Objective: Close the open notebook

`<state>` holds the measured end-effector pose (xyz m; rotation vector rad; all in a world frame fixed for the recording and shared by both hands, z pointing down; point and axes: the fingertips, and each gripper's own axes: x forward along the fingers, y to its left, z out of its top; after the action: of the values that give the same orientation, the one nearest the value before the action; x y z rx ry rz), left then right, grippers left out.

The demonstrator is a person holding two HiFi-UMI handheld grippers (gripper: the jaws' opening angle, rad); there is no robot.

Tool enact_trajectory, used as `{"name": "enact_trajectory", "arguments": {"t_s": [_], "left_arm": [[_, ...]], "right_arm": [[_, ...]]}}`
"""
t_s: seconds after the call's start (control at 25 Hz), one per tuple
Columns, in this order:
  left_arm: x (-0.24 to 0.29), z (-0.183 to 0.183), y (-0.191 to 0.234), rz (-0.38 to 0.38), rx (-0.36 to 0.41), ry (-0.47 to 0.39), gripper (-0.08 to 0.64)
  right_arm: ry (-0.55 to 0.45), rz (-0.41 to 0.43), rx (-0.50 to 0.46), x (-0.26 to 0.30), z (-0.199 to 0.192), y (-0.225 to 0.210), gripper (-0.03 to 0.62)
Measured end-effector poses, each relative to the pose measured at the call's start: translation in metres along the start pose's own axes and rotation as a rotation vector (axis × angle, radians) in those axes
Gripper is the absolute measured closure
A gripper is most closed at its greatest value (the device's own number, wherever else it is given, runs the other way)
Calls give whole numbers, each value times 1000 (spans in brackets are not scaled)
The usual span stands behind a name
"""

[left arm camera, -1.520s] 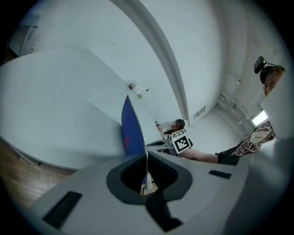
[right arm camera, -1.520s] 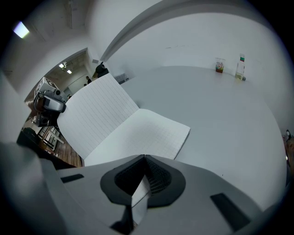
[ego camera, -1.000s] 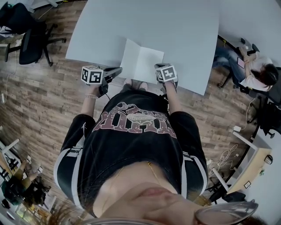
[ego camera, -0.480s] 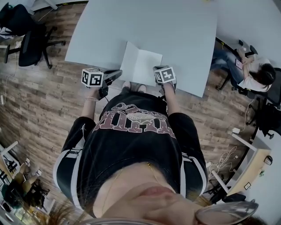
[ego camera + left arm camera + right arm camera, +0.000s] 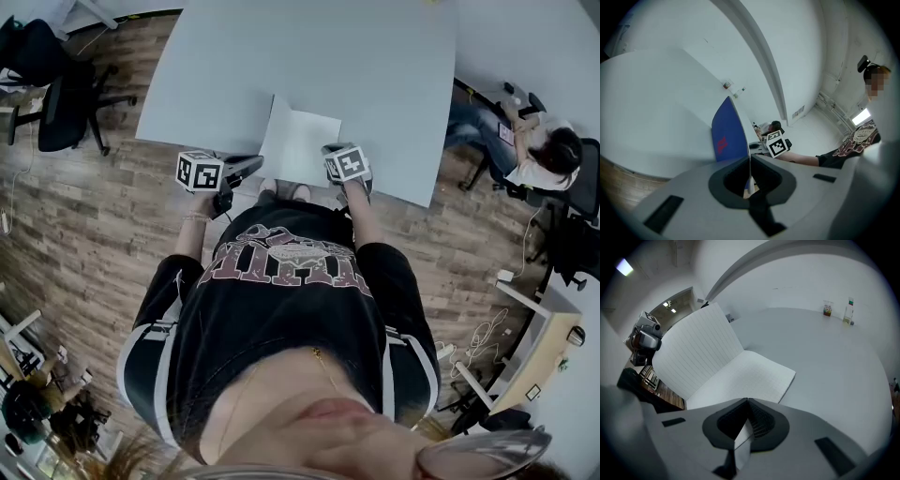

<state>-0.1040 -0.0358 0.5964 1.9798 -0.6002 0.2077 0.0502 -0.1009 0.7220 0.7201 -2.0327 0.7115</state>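
Observation:
The notebook [image 5: 305, 142] lies open with lined white pages near the front edge of the grey table [image 5: 375, 66]. My left gripper [image 5: 253, 163] is shut on the outer edge of its left leaf, which stands steeply raised. In the left gripper view the blue cover [image 5: 726, 138] rises from the left gripper [image 5: 749, 163], thin edge between the jaws. The right gripper [image 5: 334, 150] is at the near right corner. In the right gripper view its jaws [image 5: 747, 403] are shut on the edge of the flat right page [image 5: 750, 378], with the raised left page [image 5: 696, 355] beyond.
Two small bottles [image 5: 838, 309] stand far back on the table. An office chair [image 5: 56, 89] is on the wood floor to the left. Another person [image 5: 539, 150] sits at a desk to the right. My own body fills the lower part of the head view.
The notebook's left leaf has swung up from a shallow slant to nearly upright, so the open spread looks narrower. Both grippers have barely shifted.

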Motion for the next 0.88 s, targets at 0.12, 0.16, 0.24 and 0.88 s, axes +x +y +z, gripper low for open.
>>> {"name": "enact_trajectory", "arguments": {"t_s": [0.12,0.16,0.24,0.88], "left_arm": [[2,1,-3,-14,1,0,502],[3,1,-4,-18,3,1,502],[5,1,-7,-24,7,7,502],[22,1,-17,-56,24,27,502]], "right_arm": [[-2,0,-3,1,1,1,572],[-6,0,-3,0,2,1,572],[-10,2,0,-1,1,1,572],[5,18,-19,0,-1,-1,572]]}}
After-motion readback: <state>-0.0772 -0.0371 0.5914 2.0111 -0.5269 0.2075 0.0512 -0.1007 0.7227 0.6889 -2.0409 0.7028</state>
